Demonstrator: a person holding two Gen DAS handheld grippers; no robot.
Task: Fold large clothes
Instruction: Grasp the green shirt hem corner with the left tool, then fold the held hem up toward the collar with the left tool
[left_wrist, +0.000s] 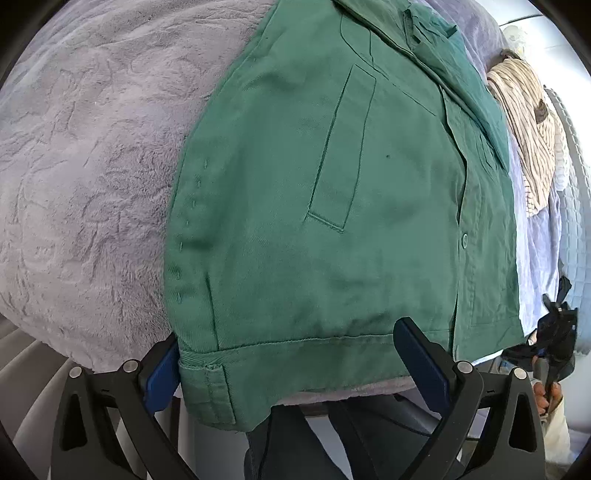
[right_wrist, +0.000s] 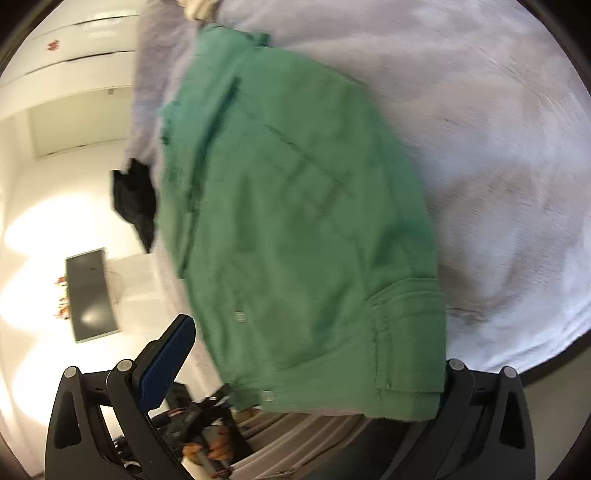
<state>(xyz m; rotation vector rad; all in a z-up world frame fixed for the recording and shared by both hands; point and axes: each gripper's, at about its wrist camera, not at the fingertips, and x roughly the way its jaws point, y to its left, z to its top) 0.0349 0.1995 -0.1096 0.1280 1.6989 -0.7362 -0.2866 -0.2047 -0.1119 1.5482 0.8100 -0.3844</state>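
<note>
Green jacket (left_wrist: 332, 221) between hand-held gripper (left_wrist: 295, 365) fingers

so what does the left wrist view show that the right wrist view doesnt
Only the left wrist view shows the striped cloth heaped beyond the green jacket, the jacket's slanted welt pocket, and the right gripper off to the side.

Only the right wrist view shows the white wall, the dark screen on it, and a black item at the bed's edge.

Both show the green jacket lying on the grey fleece blanket, its hem toward the camera between open jaws; the right wrist view is blurred.
</note>
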